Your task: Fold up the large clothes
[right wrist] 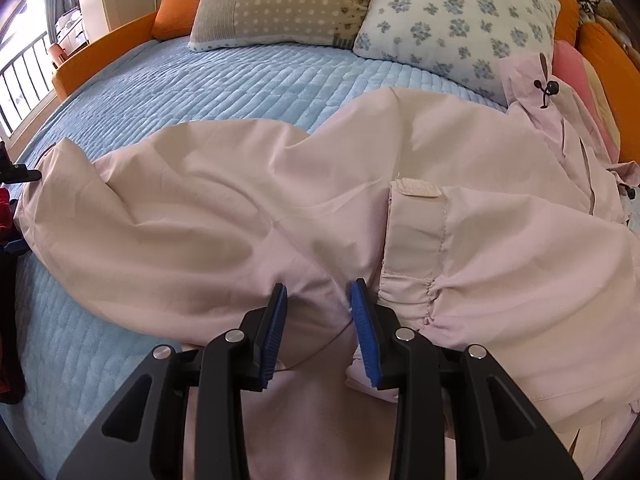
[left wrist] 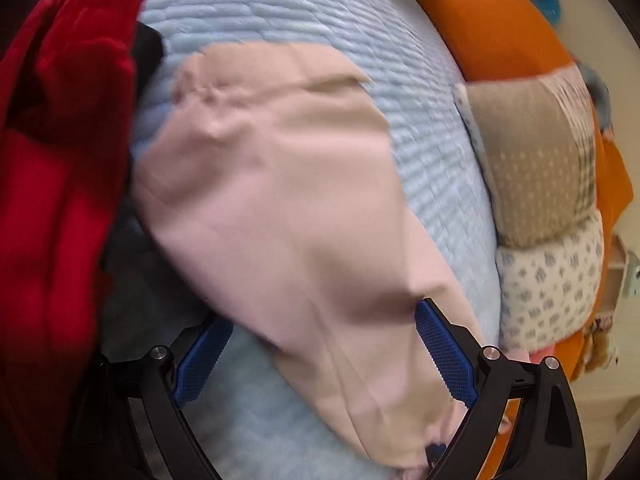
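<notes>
Premises: a home bedroom.
A bed [right wrist: 168,80] with blue quilted cover, orange surround [right wrist: 104,52], a dotted pillow [right wrist: 280,0] and a floral pillow [right wrist: 460,12] was observed; a railed window [right wrist: 20,68] stood beside it.

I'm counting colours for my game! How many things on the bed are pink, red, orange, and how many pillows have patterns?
Pink: 1, the jacket
Red: 1, the red garment
Orange: 1, the cushion
Patterned pillows: 2, the dotted pillow and the flowered pillow
Total: 5
</notes>
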Tool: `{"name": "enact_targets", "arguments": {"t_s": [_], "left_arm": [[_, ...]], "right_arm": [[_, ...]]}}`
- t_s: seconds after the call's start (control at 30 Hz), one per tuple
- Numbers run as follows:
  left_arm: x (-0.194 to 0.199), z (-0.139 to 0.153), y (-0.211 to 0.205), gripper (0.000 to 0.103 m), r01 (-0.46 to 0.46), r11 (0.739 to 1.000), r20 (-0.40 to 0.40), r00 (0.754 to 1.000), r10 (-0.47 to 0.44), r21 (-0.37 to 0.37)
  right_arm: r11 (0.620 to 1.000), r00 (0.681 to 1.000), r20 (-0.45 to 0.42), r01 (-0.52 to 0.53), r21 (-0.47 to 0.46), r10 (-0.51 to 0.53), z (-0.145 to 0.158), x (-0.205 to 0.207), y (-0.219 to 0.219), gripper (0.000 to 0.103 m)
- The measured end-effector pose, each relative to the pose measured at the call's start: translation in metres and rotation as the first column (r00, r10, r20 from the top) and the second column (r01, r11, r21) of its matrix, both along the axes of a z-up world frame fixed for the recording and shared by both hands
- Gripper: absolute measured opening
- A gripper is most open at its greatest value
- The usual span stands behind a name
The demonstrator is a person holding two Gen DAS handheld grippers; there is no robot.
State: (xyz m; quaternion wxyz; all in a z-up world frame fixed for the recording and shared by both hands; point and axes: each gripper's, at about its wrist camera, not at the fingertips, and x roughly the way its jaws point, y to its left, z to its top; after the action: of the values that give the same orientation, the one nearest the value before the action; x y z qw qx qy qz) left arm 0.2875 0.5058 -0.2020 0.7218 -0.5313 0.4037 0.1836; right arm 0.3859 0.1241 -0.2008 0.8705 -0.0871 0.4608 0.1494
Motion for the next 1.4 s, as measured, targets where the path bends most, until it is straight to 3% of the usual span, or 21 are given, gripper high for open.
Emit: {"name": "enact_targets", "arguments": {"t_s": [0.23,0.3,0.4,0.43,0.53,0.73,0.97,1.07,1.27,1.4], "left_arm": [[0.015,-0.001,0.015,0.092,-0.066,0.995,-0.003,0.998,0.066,0.069],[0.019,0.000,0.019,0.078,-0.084,0.992,-0.031,0.996,0.087,0.099],[0.016,0.002,0.023,0.048,-0.088,0.988,-0.046,0.994,0.095,0.130],[0.014,0.002,0.024,0.030,-0.078,0.988,-0.044,0.995,0.084,0.131],[0.014,0.008,0.021,0.015,-0.053,0.987,-0.035,0.998,0.059,0.151],[0.020,0.049,0.003,0.012,-0.005,0.963,-0.027,1.000,0.013,0.271],[0.019,0.135,-0.032,0.012,0.055,0.918,0.052,0.995,-0.081,0.392],[0.020,0.172,-0.057,0.012,0.085,0.893,0.085,0.987,-0.136,0.442],[0.029,0.251,-0.139,0.012,0.169,0.809,0.132,0.948,-0.290,0.563],[0.042,0.286,-0.210,0.012,0.236,0.744,0.145,0.901,-0.408,0.625]], "right_arm": [[1.000,1.000,0.018,-0.015,-0.019,0.016,-0.001,-0.001,0.002,0.035],[1.000,1.000,0.019,-0.015,-0.022,0.016,-0.001,-0.001,0.003,0.035],[1.000,1.000,0.026,-0.016,-0.026,0.017,-0.001,-0.001,0.003,0.035],[1.000,0.999,0.029,-0.016,-0.026,0.017,0.000,-0.001,0.003,0.035],[0.999,0.999,0.035,-0.014,-0.029,0.015,-0.001,-0.002,0.003,0.035],[1.000,0.999,0.046,0.000,-0.006,0.001,0.000,-0.005,0.001,0.035],[0.991,0.999,0.001,0.032,0.130,-0.032,0.006,-0.020,-0.017,0.034],[0.988,0.999,-0.003,0.039,0.147,-0.039,0.004,-0.028,-0.019,0.034],[0.987,0.999,0.003,0.039,0.158,-0.040,0.000,-0.045,-0.020,0.034],[0.995,0.999,0.046,0.020,0.102,-0.025,-0.002,-0.057,-0.014,0.034]]}}
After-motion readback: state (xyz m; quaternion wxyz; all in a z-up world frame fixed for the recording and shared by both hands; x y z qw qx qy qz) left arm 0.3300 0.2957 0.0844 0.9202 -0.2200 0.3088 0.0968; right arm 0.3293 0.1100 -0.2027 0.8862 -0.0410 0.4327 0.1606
